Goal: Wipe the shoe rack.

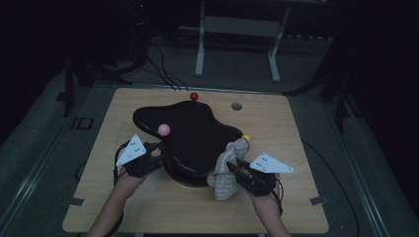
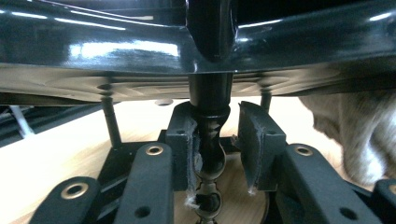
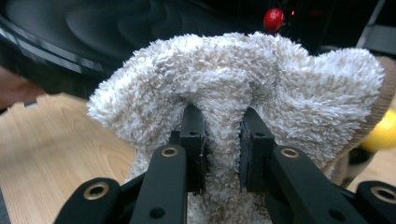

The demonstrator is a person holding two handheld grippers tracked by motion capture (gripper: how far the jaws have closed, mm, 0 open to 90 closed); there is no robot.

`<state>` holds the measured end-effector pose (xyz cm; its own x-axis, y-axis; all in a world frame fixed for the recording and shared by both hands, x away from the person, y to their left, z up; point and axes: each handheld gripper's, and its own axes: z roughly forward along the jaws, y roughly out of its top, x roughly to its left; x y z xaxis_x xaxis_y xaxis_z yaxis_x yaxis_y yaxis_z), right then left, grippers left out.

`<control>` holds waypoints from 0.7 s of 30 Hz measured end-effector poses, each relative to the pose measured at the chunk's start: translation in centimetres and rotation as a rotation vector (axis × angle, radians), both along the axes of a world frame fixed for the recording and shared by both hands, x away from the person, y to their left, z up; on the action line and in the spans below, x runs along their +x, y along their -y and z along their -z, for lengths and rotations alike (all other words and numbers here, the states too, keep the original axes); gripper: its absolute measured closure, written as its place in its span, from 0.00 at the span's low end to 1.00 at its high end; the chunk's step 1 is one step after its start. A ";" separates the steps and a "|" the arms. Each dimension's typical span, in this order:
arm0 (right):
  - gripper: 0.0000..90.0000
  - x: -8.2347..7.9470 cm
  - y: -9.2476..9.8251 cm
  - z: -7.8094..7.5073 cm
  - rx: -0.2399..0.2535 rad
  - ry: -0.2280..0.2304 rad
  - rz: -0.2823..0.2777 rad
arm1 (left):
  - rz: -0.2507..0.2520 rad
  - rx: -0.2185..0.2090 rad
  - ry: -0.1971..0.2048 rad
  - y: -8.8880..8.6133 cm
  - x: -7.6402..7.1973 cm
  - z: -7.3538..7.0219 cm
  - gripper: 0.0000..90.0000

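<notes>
A glossy black blob-shaped stand rests on the wooden table, with a red ball, a pink ball and a yellow ball on pegs. My left gripper reaches under the stand's top. Its jaws stand around the turned black post; one pad lies against it and a gap shows at the other. My right gripper is shut on a fluffy beige sock, pinching a fold of it. The sock's upper end reaches up beside the yellow ball.
A small round hole is in the table behind the stand. Dark floor, cables and a white frame lie beyond the far edge. The stand's top hangs low over my left gripper.
</notes>
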<state>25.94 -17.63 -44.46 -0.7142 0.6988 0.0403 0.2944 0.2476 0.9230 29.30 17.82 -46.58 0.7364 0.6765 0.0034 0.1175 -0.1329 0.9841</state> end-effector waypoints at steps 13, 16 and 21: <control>0.83 -1.1 -0.3 -0.7 0.017 0.019 -0.029 | -0.013 0.022 0.008 0.3 -0.1 -0.1 0.84; 0.83 -1.0 -0.4 0.5 -0.004 -0.022 -0.028 | -0.008 0.020 0.010 0.3 -0.1 -0.1 0.84; 0.83 -1.7 -0.3 -1.1 0.023 0.015 -0.047 | -0.007 0.017 0.009 0.3 -0.1 -0.1 0.84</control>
